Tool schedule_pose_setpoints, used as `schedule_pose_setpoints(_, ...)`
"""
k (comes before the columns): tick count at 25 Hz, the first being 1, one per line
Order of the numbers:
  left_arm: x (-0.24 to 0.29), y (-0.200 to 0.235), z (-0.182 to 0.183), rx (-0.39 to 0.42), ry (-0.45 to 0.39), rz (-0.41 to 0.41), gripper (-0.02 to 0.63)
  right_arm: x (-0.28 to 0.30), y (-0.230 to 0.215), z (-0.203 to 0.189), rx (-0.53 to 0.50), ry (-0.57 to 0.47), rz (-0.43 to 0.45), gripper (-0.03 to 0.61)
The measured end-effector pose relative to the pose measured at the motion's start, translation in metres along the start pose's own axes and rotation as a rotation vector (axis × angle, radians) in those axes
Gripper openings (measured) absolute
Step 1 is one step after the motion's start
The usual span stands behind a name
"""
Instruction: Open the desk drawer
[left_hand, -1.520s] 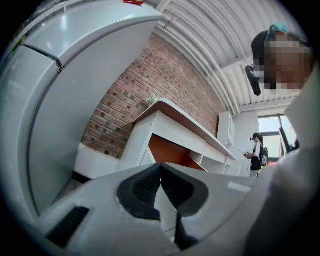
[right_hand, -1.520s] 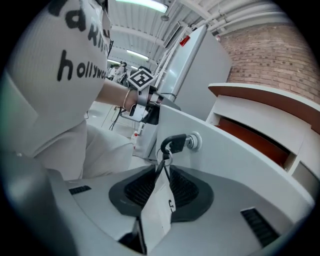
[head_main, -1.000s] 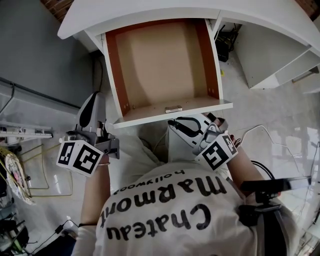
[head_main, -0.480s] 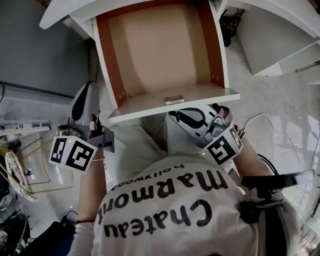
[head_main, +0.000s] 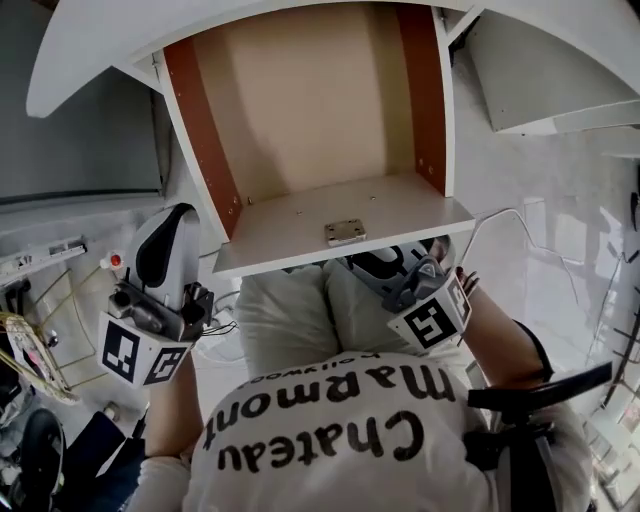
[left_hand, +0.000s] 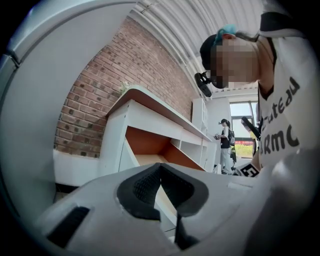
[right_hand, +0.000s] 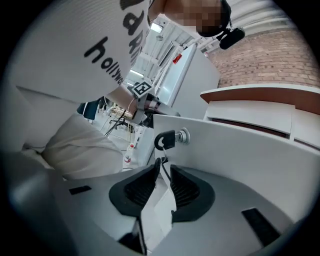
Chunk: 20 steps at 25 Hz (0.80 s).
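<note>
The desk drawer (head_main: 300, 140) stands pulled far out from under the white desk top (head_main: 90, 50), its tan bottom bare, its white front (head_main: 340, 235) over the person's lap. My right gripper (head_main: 362, 264) sits just under that front. In the right gripper view a black key (right_hand: 167, 140) sits in the front's lock (right_hand: 184, 135); its cord and white tag (right_hand: 159, 210) hang between the jaws of my right gripper (right_hand: 162, 167), which is shut on them. My left gripper (head_main: 170, 215) hangs left of the drawer, touching nothing, and my left gripper (left_hand: 160, 167) is shut and empty.
A white shelf unit (head_main: 560, 70) stands right of the drawer. Cables and clutter (head_main: 35, 350) lie on the floor at the left. A black chair arm (head_main: 540, 390) juts out at the right. A brick wall (left_hand: 100, 95) rises behind the desk, where a person (left_hand: 223, 145) stands far off.
The drawer has come further out toward the person, with the right gripper staying at its front. The left gripper has shifted lower and left, its jaws now pointing upward.
</note>
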<state>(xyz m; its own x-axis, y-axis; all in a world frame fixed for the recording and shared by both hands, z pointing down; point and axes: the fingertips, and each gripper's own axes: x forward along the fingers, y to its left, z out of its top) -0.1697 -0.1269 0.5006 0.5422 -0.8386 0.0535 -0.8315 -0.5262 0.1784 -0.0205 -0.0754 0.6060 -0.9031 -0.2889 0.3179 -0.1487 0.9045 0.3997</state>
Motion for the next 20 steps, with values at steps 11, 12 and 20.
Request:
schedule_pose_setpoints(11, -0.002, -0.020, 0.033, -0.056, 0.070, 0.047, 0.015, -0.011, -0.010, 0.000, 0.101, 0.060, -0.097, 0.077)
schedule_pose_setpoints(12, -0.004, -0.021, 0.036, -0.065, 0.068, 0.050, 0.015, -0.013, -0.010, -0.001, 0.103, 0.075, -0.101, 0.077)
schedule_pose_setpoints(20, -0.018, -0.039, 0.082, -0.133, 0.066, 0.073, 0.015, -0.051, -0.009, 0.001, 0.143, 0.251, -0.069, 0.077)
